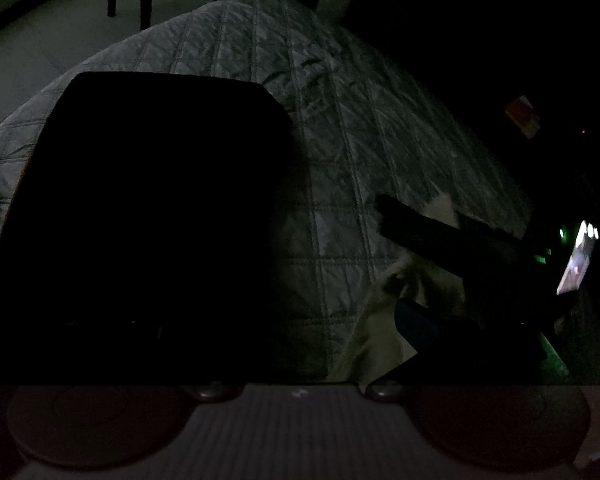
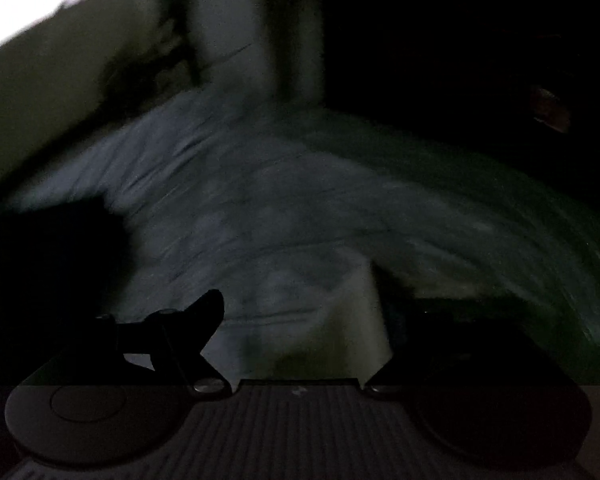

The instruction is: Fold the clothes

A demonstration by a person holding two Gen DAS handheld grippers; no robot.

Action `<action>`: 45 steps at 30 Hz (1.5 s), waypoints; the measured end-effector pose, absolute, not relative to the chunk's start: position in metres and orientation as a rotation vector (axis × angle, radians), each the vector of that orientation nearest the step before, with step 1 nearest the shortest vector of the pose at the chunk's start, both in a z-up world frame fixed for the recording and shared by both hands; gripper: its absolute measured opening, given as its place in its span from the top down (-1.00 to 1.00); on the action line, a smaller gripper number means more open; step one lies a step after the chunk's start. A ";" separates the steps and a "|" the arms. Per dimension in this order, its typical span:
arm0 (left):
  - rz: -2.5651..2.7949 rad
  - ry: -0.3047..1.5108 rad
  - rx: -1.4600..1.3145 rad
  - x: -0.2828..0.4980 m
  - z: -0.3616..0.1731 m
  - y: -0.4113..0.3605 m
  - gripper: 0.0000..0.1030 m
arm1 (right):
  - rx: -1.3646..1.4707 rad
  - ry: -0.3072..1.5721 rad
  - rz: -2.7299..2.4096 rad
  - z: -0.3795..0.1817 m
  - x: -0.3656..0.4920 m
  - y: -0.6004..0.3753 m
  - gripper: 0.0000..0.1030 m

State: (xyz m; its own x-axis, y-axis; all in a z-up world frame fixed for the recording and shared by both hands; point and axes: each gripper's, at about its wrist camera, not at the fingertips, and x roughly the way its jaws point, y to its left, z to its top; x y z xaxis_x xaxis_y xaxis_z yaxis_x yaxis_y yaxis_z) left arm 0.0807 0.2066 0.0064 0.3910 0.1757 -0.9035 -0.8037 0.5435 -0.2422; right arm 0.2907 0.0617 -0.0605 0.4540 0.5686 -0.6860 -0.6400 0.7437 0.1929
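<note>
the quilted cover ahead of the left jaws is showing as stitched cloth, padded in squares with a faint sheen, and is blurring to soft grey in the right wrist view. a pale garment by the left gripper's right finger is looking like soft, matt fabric. the flat black piece by its left finger is reading as matt, too dark to tell the material. the floor beyond is looking smooth, slightly glossy.
</note>
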 end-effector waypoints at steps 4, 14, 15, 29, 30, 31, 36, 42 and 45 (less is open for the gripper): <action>0.675 1.003 -0.734 0.088 0.003 0.198 -0.98 | -0.096 0.786 0.836 -0.048 0.278 0.071 -0.59; 0.638 1.067 -0.725 0.094 -0.009 0.190 -0.98 | 0.022 0.776 0.666 -0.028 0.265 0.015 -0.60; 0.637 1.075 -0.726 0.094 -0.011 0.190 -0.98 | 0.021 0.778 0.657 -0.028 0.264 0.014 -0.60; 0.680 1.065 -0.737 0.087 -0.008 0.203 -0.98 | -0.219 0.674 0.426 -0.033 0.263 0.013 -0.54; 0.684 1.063 -0.745 0.086 -0.008 0.204 -0.98 | -0.256 0.672 0.416 -0.035 0.262 0.013 -0.57; 0.685 1.063 -0.749 0.086 -0.008 0.204 -0.98 | -0.315 0.681 0.446 -0.039 0.260 0.019 -0.56; 0.672 1.065 -0.737 0.091 -0.008 0.201 -0.98 | -0.482 0.723 0.662 -0.059 0.237 0.048 -0.61; 0.707 1.051 -0.761 0.085 -0.007 0.207 -0.98 | -0.403 0.630 0.656 -0.045 0.232 0.038 -0.61; 0.716 1.048 -0.769 0.084 -0.007 0.209 -0.98 | -0.329 0.636 0.540 -0.042 0.243 0.024 -0.61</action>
